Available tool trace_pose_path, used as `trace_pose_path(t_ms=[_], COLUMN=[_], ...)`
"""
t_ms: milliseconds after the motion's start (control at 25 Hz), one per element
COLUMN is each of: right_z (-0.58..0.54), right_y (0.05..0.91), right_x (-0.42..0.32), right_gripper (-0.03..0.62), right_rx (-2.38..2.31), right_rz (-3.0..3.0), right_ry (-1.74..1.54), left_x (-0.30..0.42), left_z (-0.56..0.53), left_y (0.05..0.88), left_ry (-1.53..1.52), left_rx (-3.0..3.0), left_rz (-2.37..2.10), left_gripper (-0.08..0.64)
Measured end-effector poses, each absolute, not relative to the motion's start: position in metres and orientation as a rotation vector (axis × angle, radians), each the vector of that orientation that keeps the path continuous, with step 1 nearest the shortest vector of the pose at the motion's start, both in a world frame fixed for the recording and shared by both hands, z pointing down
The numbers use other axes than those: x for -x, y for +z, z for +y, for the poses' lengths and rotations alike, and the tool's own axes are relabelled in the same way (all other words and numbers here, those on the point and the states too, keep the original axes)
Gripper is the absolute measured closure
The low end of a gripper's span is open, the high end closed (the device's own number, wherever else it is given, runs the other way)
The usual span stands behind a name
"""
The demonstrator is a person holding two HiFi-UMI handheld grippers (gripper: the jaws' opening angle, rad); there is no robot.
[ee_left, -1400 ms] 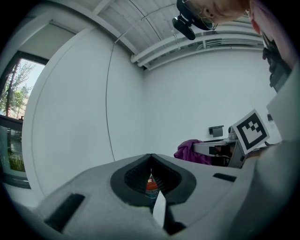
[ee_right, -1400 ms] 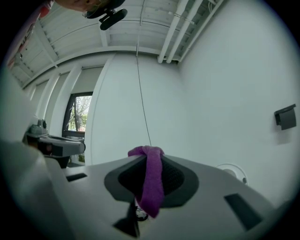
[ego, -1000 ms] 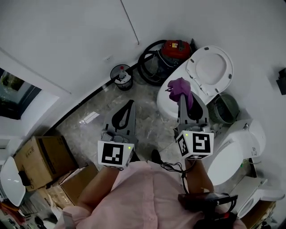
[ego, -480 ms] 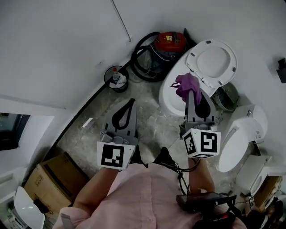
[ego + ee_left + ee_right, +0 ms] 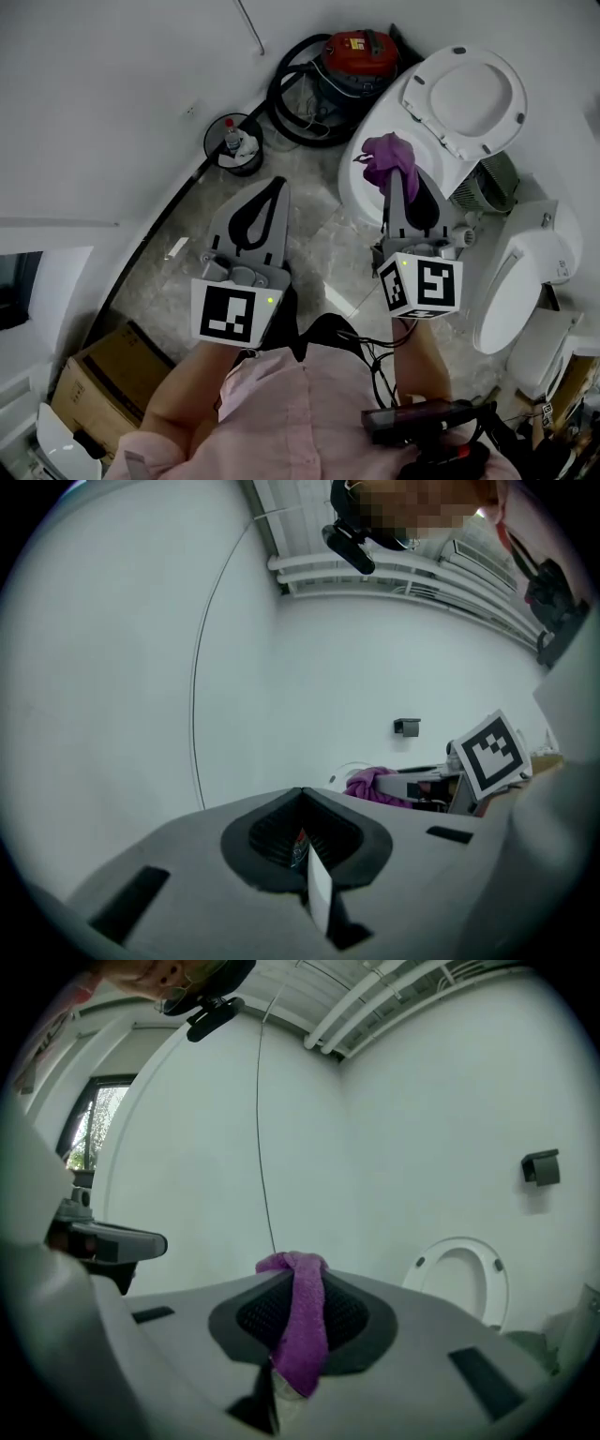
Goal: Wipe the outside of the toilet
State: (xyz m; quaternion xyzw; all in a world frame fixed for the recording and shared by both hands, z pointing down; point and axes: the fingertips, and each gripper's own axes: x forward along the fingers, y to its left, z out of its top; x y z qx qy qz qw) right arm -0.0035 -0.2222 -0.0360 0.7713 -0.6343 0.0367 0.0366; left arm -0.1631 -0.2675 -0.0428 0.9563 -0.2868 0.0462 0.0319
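Note:
A white toilet (image 5: 361, 178) stands at the back right with its seat lid (image 5: 469, 89) raised against the wall. My right gripper (image 5: 392, 167) is shut on a purple cloth (image 5: 382, 157), held over the near left part of the bowl's rim. In the right gripper view the cloth (image 5: 302, 1321) hangs out between the closed jaws, and the raised lid (image 5: 464, 1283) shows behind on the right. My left gripper (image 5: 274, 184) hangs over the marble floor, left of the toilet, shut with nothing in it. In the left gripper view the cloth (image 5: 370, 785) shows to the right.
A red vacuum cleaner (image 5: 356, 54) with a coiled black hose sits in the corner behind the toilet. A small black bin (image 5: 232, 142) with a bottle stands by the wall. A second white toilet (image 5: 520, 281) is at the right, cardboard boxes (image 5: 98, 394) at the lower left.
The head view has shifted, so the toilet and vacuum now sit higher and nearer. Both grippers hold their pose, the right one still over the bowl with the cloth.

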Motion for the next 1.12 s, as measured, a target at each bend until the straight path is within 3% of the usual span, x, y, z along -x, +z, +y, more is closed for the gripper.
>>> trace_pose_path(t_ms=[760, 1120], right_z=[-0.222, -0.250], right_y=[0.326, 0.420], right_x=[0.019, 0.011], right_gripper=[0.526, 0.526], right_rx=[-2.501, -2.607], right_rz=[-1.890, -1.829], right_ry=[0.368, 0.466], left_x=[0.127, 0.119], left_z=[-0.281, -0.300], left_y=[0.231, 0.295], left_ry=[0.017, 0.003], left_rx=[-3.003, -2.995], left_rz=[-0.743, -0.685], left_gripper=[0.552, 0.552])
